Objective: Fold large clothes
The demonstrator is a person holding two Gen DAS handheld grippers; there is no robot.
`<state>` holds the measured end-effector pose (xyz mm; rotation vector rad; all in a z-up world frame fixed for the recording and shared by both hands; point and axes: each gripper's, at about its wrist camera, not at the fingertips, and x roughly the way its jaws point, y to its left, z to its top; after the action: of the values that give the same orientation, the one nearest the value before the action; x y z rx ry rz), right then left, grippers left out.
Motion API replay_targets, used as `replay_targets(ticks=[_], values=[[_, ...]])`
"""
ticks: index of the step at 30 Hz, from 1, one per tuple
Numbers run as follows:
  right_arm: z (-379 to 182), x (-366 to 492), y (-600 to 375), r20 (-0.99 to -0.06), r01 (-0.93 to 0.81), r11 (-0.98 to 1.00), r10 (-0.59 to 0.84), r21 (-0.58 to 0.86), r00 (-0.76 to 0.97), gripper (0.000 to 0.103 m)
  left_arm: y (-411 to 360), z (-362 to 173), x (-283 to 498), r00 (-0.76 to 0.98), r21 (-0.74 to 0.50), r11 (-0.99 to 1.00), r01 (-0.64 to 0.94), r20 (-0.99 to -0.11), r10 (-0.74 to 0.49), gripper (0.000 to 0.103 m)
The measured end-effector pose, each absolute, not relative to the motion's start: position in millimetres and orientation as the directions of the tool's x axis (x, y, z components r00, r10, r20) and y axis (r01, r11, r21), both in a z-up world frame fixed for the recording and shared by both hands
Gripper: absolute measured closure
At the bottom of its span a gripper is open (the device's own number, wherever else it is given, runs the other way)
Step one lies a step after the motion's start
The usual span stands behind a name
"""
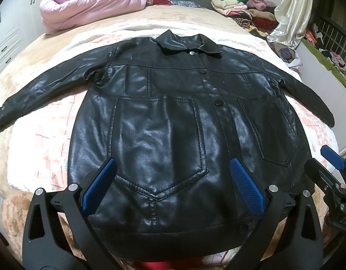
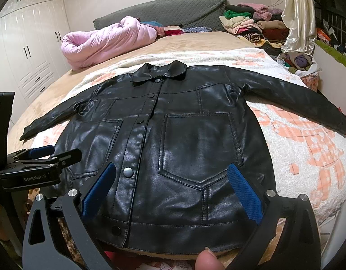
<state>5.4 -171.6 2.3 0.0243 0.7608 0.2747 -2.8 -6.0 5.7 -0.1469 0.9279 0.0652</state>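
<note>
Left wrist view: the black jacket lies front-up and flat on the bed, sleeves spread wide. The left gripper hovers over its hem, jaws apart and empty. The stiff, glossy material may well spring back or slide from the pads if pinched in too thin a bite. A dark crate at the right edge holds mixed clothes.

Right wrist view: the right gripper hangs above the hem, jaws apart, holding nothing. A fingertip sits near the hem and risks getting nipped.
</note>
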Motion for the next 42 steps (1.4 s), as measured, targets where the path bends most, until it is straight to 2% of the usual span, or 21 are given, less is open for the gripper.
replay_targets(ticks=[15,42], values=[[-0.7,18.8,-169.9,-0.685,-0.234,0.965,0.25,0.118,0.684,0.004,-1.6,0.1,18.4,0.592,-0.098,0.989,-0.11,-0.806,-0.014,0.009],[17.6,119.4,-177.9,-0.684,-0.136,0.987,0.154,0.081,0.713,0.004,-4.1,6.1,128.1,0.57,-0.108,0.987,-0.119,-0.822,-0.021,0.009]])
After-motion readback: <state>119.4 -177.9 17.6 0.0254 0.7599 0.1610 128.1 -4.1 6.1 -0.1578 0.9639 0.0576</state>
